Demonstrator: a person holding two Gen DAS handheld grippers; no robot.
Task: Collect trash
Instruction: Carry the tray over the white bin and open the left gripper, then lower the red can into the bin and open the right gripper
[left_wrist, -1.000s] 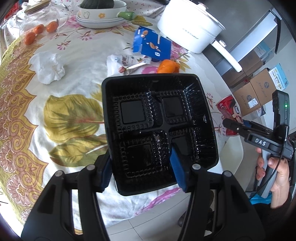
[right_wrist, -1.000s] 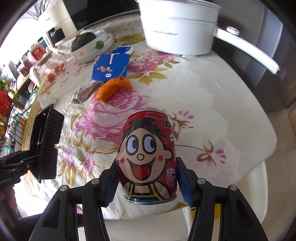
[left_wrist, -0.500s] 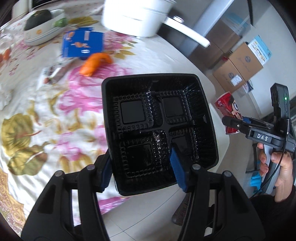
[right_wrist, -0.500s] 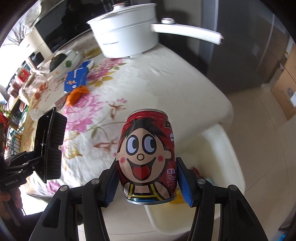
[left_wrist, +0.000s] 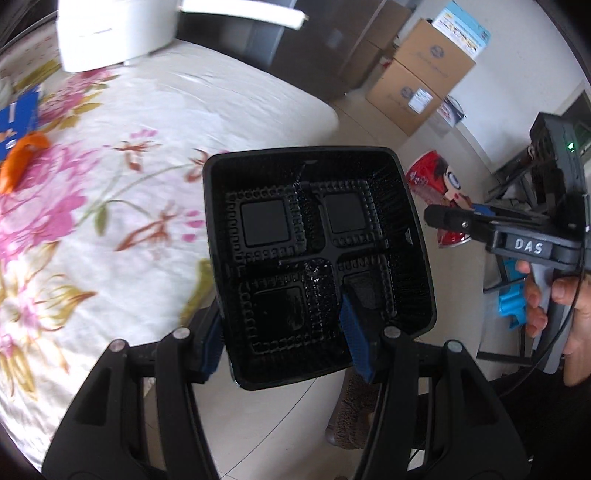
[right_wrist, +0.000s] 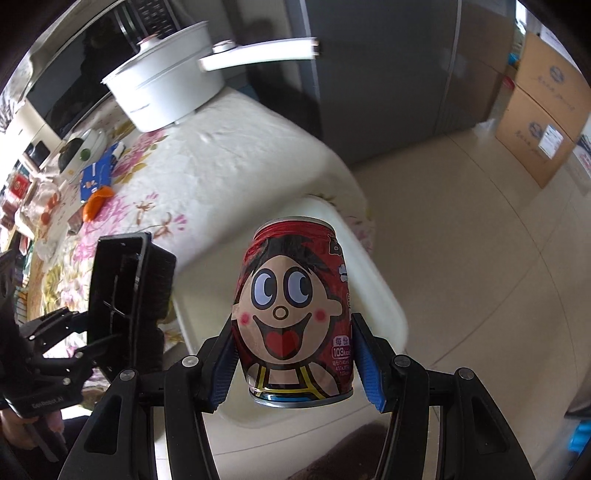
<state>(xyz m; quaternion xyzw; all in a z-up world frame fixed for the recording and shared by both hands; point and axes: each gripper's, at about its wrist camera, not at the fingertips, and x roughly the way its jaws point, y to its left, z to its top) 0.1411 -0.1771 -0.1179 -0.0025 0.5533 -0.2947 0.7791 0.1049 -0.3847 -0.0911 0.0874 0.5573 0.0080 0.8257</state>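
While both loads hang past the table (left_wrist: 229, 99) edge over the floor, handling looks easy. Black plastic tray (left_wrist: 317, 258): four-compartment, thin, light, probably flexy and a bit wet or greasy inside, so pinching the near rim wall works but it could twist or slip. Left hand-held gripper (left_wrist: 284, 328) is about half open and clamped on that near rim, one pad outside the wall, one inside the near-right compartment; tray tilted up facing the camera. Red cartoon-face drink can (right_wrist: 295, 310): stiff, light if empty, smooth sides, best taken across the middle of the body. Right hand-held gripper (right_wrist: 295, 365) is about half open with pads pressed on either side of the lower can, upright.

Versus a second ago: both grips unchanged, but the background has swung. Tray was over the middle of the flowered tablecloth, now at the table's corner with cardboard boxes (left_wrist: 421, 70) in view. Can was over the table, now off the edge above a white seat (right_wrist: 332, 258) and floor; white pot (right_wrist: 166, 88) sits farther back.
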